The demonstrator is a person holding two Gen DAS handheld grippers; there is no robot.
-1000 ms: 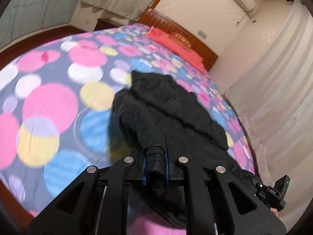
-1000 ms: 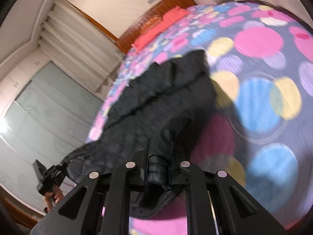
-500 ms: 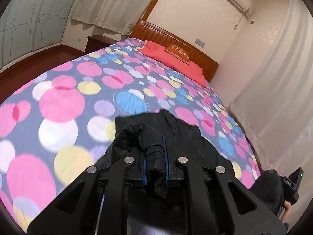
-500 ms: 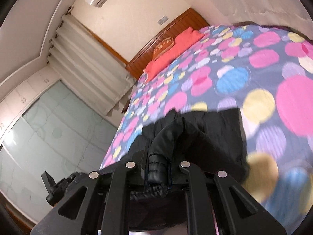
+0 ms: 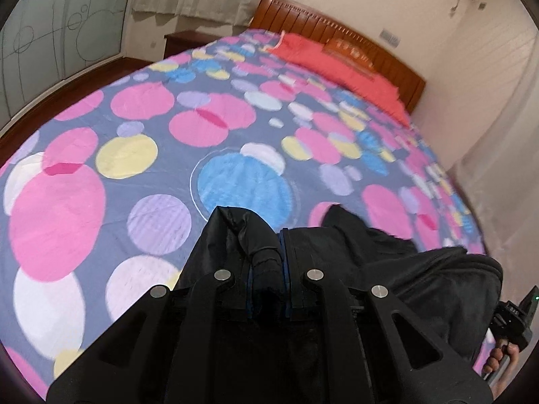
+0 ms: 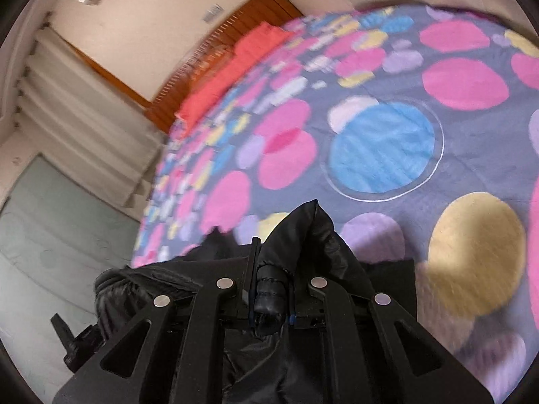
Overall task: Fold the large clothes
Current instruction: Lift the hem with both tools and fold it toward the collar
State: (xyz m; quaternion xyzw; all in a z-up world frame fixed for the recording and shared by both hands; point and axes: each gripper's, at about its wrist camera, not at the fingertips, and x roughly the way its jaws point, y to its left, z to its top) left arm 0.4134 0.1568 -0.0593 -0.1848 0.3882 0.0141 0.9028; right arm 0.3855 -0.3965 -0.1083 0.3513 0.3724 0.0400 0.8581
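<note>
A black padded jacket [image 5: 387, 262] hangs bunched between my two grippers above a bed [image 5: 141, 111] with a grey cover of coloured circles. My left gripper [image 5: 267, 252] is shut on a thick fold of the jacket. In the right wrist view my right gripper [image 6: 271, 269] is shut on another quilted fold of the jacket [image 6: 313, 235]. Most of the jacket sits low in both views, behind the gripper frames. The other gripper and a hand [image 5: 505, 353] show at the right edge of the left wrist view.
Red pillows [image 5: 337, 64] lie against a wooden headboard [image 5: 337, 37] at the far end of the bed. Pale curtains [image 5: 498, 134] hang along one side, a glass-panelled wardrobe [image 5: 60, 30] along the other. A nightstand [image 5: 188, 42] stands by the headboard.
Both grippers have swept across the bed with the jacket. A second ago it lay stretched out ahead of them; now it is gathered close under them and much more bedcover shows.
</note>
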